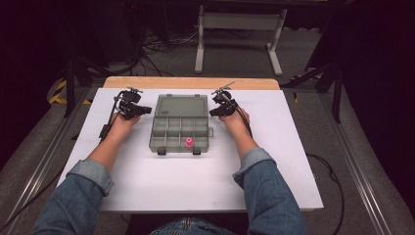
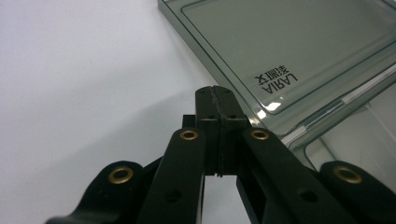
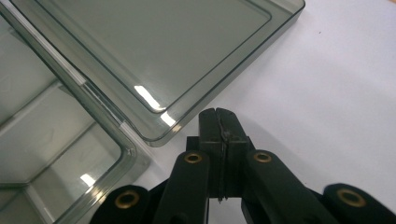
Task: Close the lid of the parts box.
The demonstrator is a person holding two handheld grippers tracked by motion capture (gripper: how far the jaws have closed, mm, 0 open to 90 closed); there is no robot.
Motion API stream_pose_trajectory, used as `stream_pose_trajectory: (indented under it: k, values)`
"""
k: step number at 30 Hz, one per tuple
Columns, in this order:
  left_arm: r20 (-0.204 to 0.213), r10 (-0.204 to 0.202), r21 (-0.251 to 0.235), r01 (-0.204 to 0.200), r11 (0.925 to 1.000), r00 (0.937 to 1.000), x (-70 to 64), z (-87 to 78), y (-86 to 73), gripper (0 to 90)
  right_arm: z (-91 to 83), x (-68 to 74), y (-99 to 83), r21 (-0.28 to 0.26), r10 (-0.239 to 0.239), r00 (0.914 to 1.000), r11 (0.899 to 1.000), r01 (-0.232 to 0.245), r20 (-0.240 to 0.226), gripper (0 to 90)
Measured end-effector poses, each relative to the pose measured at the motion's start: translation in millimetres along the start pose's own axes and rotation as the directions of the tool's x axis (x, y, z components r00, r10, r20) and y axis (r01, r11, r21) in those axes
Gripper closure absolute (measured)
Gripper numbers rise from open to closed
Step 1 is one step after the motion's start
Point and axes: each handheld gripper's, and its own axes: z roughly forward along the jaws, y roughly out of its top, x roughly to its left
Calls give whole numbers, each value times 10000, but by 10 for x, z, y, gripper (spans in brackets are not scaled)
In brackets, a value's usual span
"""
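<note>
A smoky clear compartment box (image 1: 179, 133) lies open on the white table, its lid (image 1: 182, 106) folded back flat behind it. A small pink piece (image 1: 189, 142) stands in a front compartment. My left gripper (image 1: 145, 110) rests at the lid's left edge, jaws pressed together on nothing. In the left gripper view its tips (image 2: 215, 91) sit just beside the lid (image 2: 289, 51), which carries printed lettering. At the lid's right edge my right gripper (image 1: 213, 112) is shut and empty too. Its tips (image 3: 216, 112) lie close to the lid's corner (image 3: 161, 133).
The white board (image 1: 195, 181) lies on a wooden tabletop (image 1: 191, 82). Open board space spreads in front of the box and on both sides. Beyond the table stand a white frame stand (image 1: 240, 29) and floor cables.
</note>
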Motion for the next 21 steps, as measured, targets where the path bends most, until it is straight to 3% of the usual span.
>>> stream_pose_trajectory:
  k: [13, 21]
  values:
    - [256, -46, 263, 39, 9996, 9997, 4, 106, -34, 895, 58, -10, -22, 203, -19, 10000, 9998, 20, -64, 900]
    - [358, 25, 373, -38, 9993, 9994, -5, 157, -48, 896, 60, 17, -12, 282, -411, 9991, 9988, 409, 73, 900]
